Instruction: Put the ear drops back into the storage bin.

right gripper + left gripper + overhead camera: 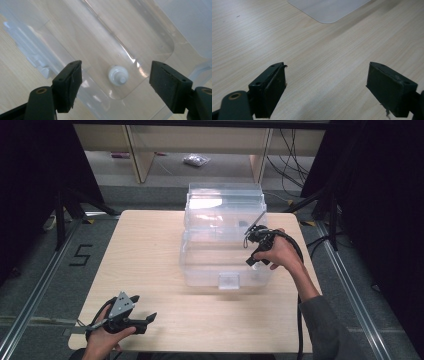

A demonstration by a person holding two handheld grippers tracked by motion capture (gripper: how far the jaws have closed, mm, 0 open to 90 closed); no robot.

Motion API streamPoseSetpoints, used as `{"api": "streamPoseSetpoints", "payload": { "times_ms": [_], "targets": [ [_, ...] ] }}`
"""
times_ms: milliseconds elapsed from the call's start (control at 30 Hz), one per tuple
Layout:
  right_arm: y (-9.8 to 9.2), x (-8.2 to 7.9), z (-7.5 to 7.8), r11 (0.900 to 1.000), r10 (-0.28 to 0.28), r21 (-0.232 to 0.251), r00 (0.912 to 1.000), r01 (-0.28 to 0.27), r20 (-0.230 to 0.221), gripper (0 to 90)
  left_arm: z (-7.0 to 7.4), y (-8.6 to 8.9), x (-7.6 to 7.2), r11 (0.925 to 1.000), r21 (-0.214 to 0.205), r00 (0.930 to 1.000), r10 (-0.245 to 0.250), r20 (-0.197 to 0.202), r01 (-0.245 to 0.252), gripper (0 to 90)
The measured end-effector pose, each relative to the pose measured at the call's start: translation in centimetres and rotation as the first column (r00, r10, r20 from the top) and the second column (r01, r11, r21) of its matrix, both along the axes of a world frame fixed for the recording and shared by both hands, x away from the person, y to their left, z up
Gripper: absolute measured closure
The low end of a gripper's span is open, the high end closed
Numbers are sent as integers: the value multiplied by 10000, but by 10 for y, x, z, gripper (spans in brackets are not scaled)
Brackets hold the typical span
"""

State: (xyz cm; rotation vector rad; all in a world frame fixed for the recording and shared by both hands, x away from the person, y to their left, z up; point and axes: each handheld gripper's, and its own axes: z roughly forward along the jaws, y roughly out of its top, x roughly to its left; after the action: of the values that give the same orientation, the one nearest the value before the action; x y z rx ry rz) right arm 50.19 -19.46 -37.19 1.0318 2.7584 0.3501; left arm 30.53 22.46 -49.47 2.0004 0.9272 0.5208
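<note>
Right gripper (256,251) is over the right side of the clear plastic storage box (225,237), which sits mid-table with its lid tipped up at the back. Jaws are spread wide with nothing between them.

In the right gripper view, the right gripper (115,80) looks straight down into the box at a small white round plastic cap or bottle top (118,75) on the box floor, near a rounded corner. The piece is centred between the jaws but below them, no contact. Can't tell exactly what it is through the glare.

Left gripper (131,316) is parked at the near-left corner of the light wooden table (145,250), well away from the box. In its own view the left gripper (325,82) has its jaws wide apart and empty over bare wood.

My read: this is the reach-in step for picking the white piece, or it was just dropped there; can't say which.

If it's a pick, the next move needs a straight descent inside the box wall, keeping the piece centred, then closing low on it. It's small and round and could skid on the smooth plastic.
</note>
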Motion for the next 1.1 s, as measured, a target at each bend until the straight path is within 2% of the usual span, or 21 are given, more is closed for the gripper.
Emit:
{"api": "streamPoseSetpoints", "payload": {
  "times_ms": [33,367,433,700,867,1100],
  "targets": [
    [0,-4,3,9995,-154,277,9999,155,-31,254,0,0,0,10000,-59,10000,21,7,-21,152],
    [-1,-17,10,9981,0,623,9997,-16,247,254,0,-1,0,9999,-93,10000,45,4,-45,152],
    [-2,-18,11,9977,173,646,9992,-196,351,254,-1,-1,0,9999,-100,10000,46,6,-46,152],
    [0,-24,14,9972,285,680,9986,-314,442,250,0,0,0,10000,-72,10000,32,4,-32,152],
    [2,-32,16,9969,425,639,9974,-462,577,250,0,0,0,10000,-9,10000,15,2,-15,152],
    [1,-43,15,9945,560,842,9960,-618,703,248,0,0,0,10000,-56,10000,29,8,-29,152]
  ]
}}
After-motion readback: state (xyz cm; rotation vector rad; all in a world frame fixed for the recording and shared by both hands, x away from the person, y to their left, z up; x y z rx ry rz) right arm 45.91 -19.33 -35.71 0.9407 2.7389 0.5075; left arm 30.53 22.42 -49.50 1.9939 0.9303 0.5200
